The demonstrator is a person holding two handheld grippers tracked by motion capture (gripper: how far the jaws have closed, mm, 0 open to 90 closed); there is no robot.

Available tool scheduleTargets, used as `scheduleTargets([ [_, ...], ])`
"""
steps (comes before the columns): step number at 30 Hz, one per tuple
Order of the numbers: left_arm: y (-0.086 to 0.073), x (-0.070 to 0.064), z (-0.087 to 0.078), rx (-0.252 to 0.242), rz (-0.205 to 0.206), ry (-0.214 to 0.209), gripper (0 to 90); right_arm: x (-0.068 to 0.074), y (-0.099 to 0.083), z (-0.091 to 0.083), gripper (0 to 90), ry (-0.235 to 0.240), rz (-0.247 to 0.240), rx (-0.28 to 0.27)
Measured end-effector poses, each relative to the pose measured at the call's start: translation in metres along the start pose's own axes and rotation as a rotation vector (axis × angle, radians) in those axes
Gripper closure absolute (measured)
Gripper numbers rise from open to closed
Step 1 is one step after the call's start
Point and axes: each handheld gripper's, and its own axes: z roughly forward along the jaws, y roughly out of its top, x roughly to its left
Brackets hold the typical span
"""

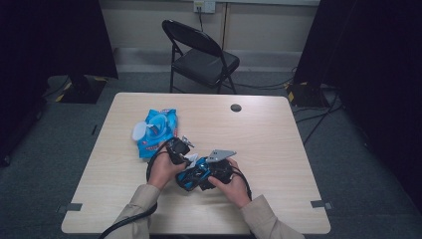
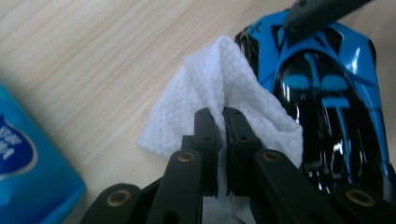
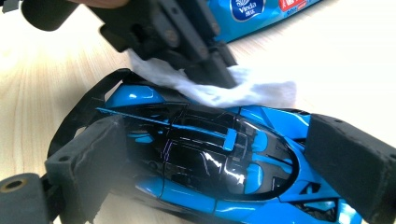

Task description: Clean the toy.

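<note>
the wiping step is under way: the left hand-held gripper has its jaws pinched tight on a white wet wipe, pressed against the end of a glossy blue and black toy sports car. the right hand-held gripper clamps that car between its jaws on the table. next, probably drag the wipe along the bodywork. a blue wipe packet lies beyond the left hand-held gripper.
</note>
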Motion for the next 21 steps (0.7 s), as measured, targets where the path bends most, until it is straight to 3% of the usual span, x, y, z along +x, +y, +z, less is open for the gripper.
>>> scheduleTargets([
  [9,-0.018,0.004,-0.012,0.010,-0.012,-0.023,84.6,0.000,0.000,0.000,5.7,0.001,0.000,-0.001],
  [21,-0.038,0.006,-0.023,-0.006,-0.037,-0.018,84.1,-0.001,0.000,0.000,5.6,0.003,0.001,0.000],
])
